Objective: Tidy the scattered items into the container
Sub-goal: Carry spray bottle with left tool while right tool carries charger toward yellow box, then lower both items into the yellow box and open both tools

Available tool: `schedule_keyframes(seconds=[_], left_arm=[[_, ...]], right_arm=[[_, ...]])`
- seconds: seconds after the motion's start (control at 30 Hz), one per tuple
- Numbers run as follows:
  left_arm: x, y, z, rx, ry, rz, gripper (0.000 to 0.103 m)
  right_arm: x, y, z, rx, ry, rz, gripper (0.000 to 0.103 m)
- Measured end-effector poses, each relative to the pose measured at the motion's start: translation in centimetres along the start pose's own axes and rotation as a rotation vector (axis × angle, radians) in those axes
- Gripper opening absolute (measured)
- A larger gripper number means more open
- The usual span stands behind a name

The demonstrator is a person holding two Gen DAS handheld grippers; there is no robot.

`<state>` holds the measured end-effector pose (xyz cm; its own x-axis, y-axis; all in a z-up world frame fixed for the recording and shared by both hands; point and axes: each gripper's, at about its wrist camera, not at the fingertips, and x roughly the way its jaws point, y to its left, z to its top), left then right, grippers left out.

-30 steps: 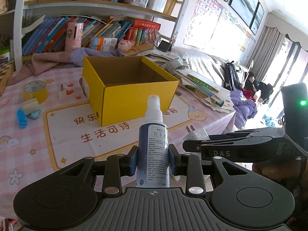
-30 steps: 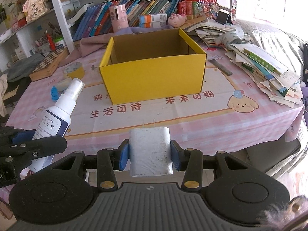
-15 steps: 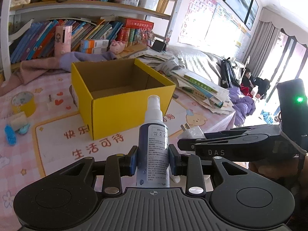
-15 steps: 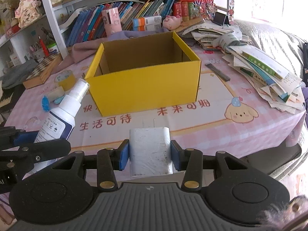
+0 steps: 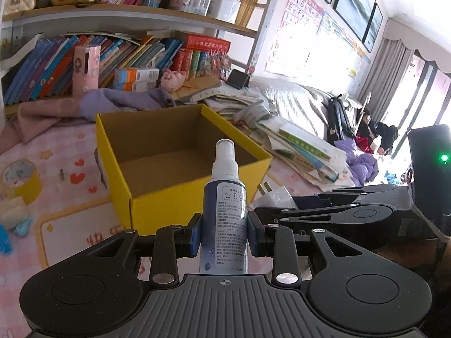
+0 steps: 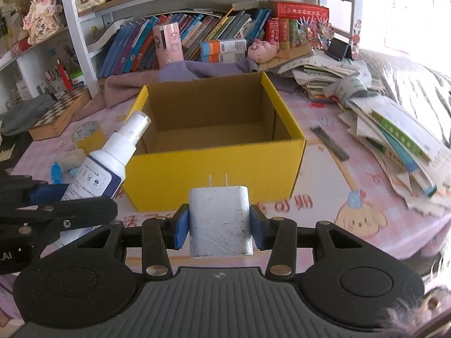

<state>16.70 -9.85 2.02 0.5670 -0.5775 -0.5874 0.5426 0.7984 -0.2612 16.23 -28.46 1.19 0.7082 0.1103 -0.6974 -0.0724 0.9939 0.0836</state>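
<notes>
left wrist: left tool point(image 5: 224, 236) clamps smooth cylindrical spray bottle point(image 5: 224, 214); right tool point(image 6: 219, 229) clamps boxy, perhaps plastic charger point(image 6: 219, 221).

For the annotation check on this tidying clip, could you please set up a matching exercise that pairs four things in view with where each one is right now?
Things:
1. spray bottle
2. white charger plug
3. yellow tape roll
4. yellow box

Places or states:
A. standing open on the pink tablecloth, nothing visible inside
B. clamped in the left gripper
C. on the tablecloth, left of the box in the right wrist view
D. clamped in the right gripper, prongs pointing toward the box

Pairs: 1-B, 2-D, 3-C, 4-A
</notes>
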Motion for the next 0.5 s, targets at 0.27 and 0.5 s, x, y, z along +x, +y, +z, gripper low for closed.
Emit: schedule_keyframes(seconds=[0.27, 0.5], left_arm=[[2.1, 0.7, 3.2, -0.040, -0.047, 0.035, 0.031], [4.6, 1.6, 7.0, -0.027, -0.105, 0.104, 0.031]], right_arm=[[1.8, -1.6, 5.2, -0.087, -0.081, 0.022, 0.042], [5.0, -2.6, 10.2, -0.230, -0.126, 0.053, 0.042]])
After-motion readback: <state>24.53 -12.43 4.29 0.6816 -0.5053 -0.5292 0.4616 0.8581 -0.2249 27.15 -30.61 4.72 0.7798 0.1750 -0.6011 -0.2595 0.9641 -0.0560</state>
